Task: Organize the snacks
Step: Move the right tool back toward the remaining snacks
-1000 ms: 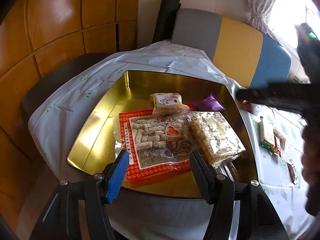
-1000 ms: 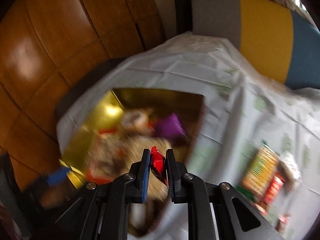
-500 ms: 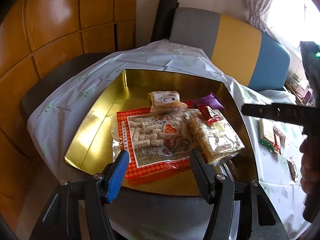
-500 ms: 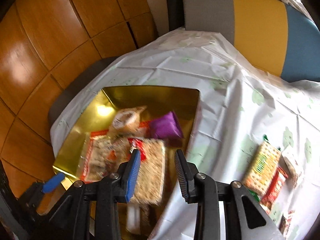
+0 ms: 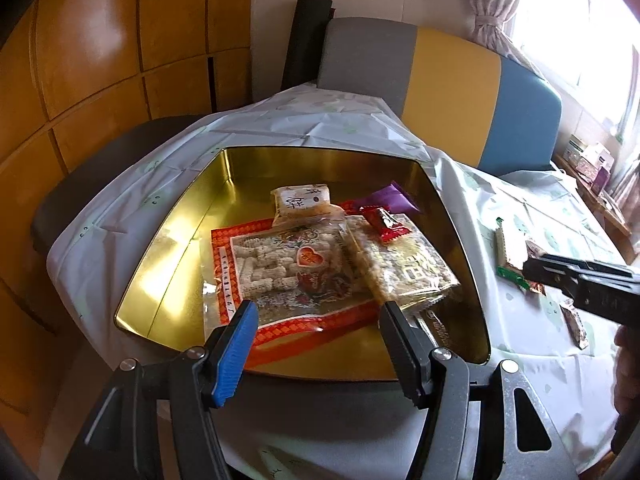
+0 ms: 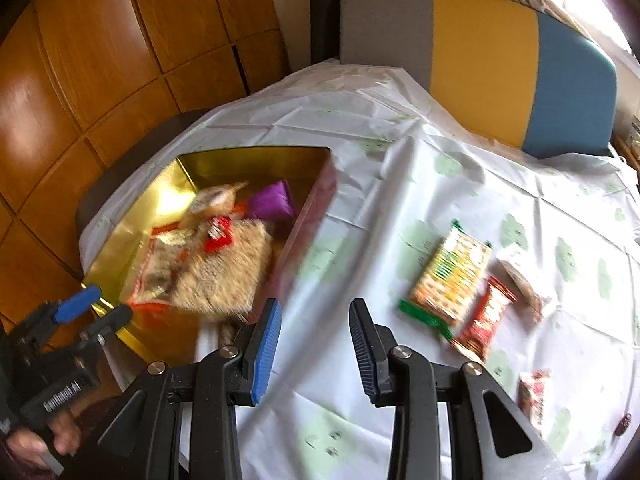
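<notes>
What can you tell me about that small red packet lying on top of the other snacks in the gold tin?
The small red packet is a shiny wrapped sweet with crimped ends and white print too small to read. It lies flat and loose, resting on the clear bag of pale puffed snacks, just in front of the purple packet, toward the far right of the gold tin. Neither gripper touches it.

I get daylight from the blown-out window [image 5: 576, 20] at upper right. Glare pools on the gold tin [image 5: 160, 280] and the wood panels [image 6: 24, 96]. My left view is sharp; my right view smears the snacks [image 6: 452, 276]. Both bend and darken at the edges.
</notes>
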A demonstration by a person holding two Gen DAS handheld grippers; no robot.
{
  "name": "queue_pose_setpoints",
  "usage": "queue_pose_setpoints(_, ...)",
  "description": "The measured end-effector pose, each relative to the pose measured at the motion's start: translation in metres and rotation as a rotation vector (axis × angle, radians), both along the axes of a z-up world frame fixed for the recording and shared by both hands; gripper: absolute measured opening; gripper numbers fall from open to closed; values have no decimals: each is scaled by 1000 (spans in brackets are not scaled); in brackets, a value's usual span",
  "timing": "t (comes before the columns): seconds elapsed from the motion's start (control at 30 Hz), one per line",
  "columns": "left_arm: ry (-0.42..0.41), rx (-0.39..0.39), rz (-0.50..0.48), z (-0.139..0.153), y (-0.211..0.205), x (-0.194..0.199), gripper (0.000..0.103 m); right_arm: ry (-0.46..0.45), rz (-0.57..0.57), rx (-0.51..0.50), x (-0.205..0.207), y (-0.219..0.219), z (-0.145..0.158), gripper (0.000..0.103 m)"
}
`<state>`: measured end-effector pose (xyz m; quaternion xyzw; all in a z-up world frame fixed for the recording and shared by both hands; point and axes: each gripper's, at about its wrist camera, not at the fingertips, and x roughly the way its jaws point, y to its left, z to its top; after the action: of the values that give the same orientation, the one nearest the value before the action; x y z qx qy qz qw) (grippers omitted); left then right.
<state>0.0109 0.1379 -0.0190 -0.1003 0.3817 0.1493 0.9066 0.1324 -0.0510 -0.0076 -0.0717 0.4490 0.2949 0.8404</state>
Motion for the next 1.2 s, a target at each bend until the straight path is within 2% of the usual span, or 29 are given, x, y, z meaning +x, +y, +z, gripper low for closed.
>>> queue_pose_setpoints(0.6, 19, 21, -59, -2, -23, 2, 64, 22, -171, -93, 5, -103, -15, 36)
queue_pose_setpoints(1.0, 31, 48, -127, -1, -46, 7, 64, 21, -251, -209, 22, -162, -15, 39)
queue_pose_setpoints(1.1, 35, 56, -146, -1, -53, 9, 64, 24, -298, -213, 29, -183, -15, 39)
queue_pose_setpoints(1.2, 38, 68, -167, 0, -61, 11, 64, 49, -377, -175, 37, -207, -22, 39)
